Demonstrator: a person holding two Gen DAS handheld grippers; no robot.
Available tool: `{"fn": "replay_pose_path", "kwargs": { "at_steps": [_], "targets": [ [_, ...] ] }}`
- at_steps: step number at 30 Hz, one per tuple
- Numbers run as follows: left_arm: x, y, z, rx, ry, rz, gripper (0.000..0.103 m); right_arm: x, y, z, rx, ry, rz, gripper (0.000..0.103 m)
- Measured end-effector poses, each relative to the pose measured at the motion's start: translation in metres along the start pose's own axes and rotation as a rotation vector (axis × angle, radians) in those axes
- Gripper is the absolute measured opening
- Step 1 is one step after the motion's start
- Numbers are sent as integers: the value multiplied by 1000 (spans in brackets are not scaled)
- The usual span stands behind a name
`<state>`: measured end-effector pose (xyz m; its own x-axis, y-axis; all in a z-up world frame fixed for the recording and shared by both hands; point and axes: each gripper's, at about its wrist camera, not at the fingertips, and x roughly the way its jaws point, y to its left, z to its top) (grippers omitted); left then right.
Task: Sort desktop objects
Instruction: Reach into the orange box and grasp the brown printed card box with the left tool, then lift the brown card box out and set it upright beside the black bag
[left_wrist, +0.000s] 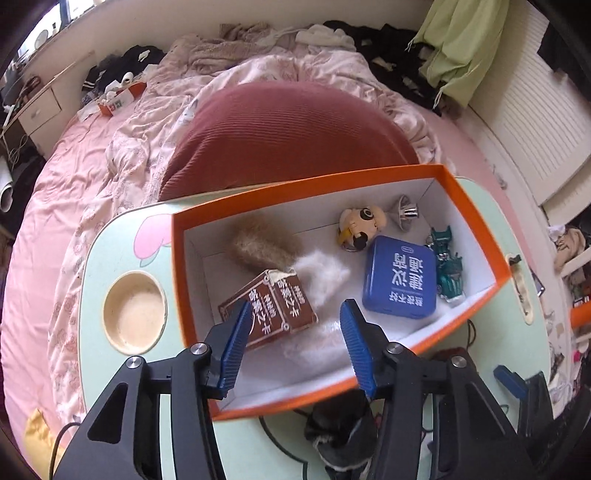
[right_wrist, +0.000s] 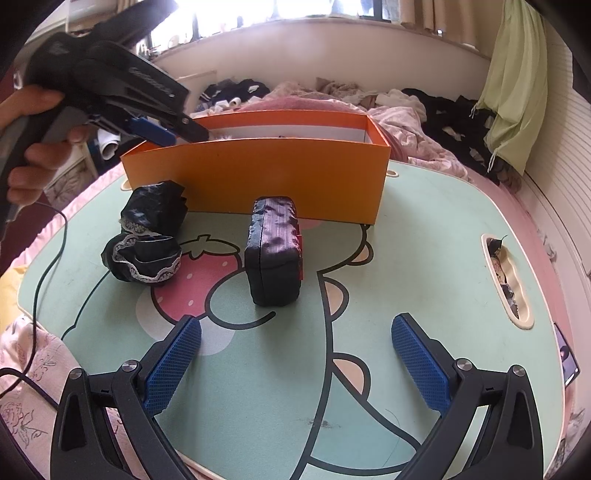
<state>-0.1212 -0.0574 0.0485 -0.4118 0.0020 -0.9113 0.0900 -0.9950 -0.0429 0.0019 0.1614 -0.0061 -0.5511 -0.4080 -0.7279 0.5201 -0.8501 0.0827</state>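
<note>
Blue tin (left_wrist: 400, 277) with white Chinese characters in orange box (left_wrist: 476, 206); both tools (left_wrist: 291, 317) (right_wrist: 295, 336) released, empty.

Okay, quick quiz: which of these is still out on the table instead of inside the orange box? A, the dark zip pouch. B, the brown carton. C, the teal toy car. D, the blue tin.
A: the dark pouch stands on the table in front of the orange box, while the tin, carton and car lie inside the box.
</note>
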Motion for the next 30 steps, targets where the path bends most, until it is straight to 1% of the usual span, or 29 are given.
{"fn": "replay_pose_path", "kwargs": {
  "at_steps": [3,4,5,6,7,8,9,11,12,14,19,21,22,26,28,30],
  "targets": [
    [15,-1,5,2,45,85,51,0,0,0,0,0,0,103],
    [20,-1,5,7,60,90,51,0,0,0,0,0,0,103],
    [20,-2,7,9,54,92,50,0,0,0,-1,0,-1,103],
    [21,-1,8,10,57,111,48,0,1,0,-2,0,-2,103],
    [21,0,8,12,59,133,44,0,2,1,-1,0,-1,103],
    [20,0,9,16,52,138,42,0,2,0,-1,0,-1,103],
    [18,1,10,24,44,135,40,-1,2,1,0,-1,-1,103],
    [15,7,11,23,30,134,30,-1,2,1,-1,-1,-1,103],
    [11,10,12,17,19,129,27,-1,3,1,0,-1,-1,103],
    [4,18,13,5,-2,105,19,-1,3,1,0,-1,-1,103],
    [-17,32,15,-13,-69,23,19,-1,2,0,0,-1,-1,103],
    [-33,34,11,-23,-110,-29,19,-1,2,0,0,-2,-1,103],
    [-46,33,8,-20,-139,-67,19,-1,2,0,0,-2,0,103],
    [-89,17,-26,39,-232,-181,20,-1,2,0,2,-2,-1,103],
    [-99,7,-49,69,-247,-245,20,-1,2,-1,2,-2,-1,103],
    [-101,-6,-69,105,-246,-309,20,-1,2,-1,2,-2,-1,103]
  ]
}}
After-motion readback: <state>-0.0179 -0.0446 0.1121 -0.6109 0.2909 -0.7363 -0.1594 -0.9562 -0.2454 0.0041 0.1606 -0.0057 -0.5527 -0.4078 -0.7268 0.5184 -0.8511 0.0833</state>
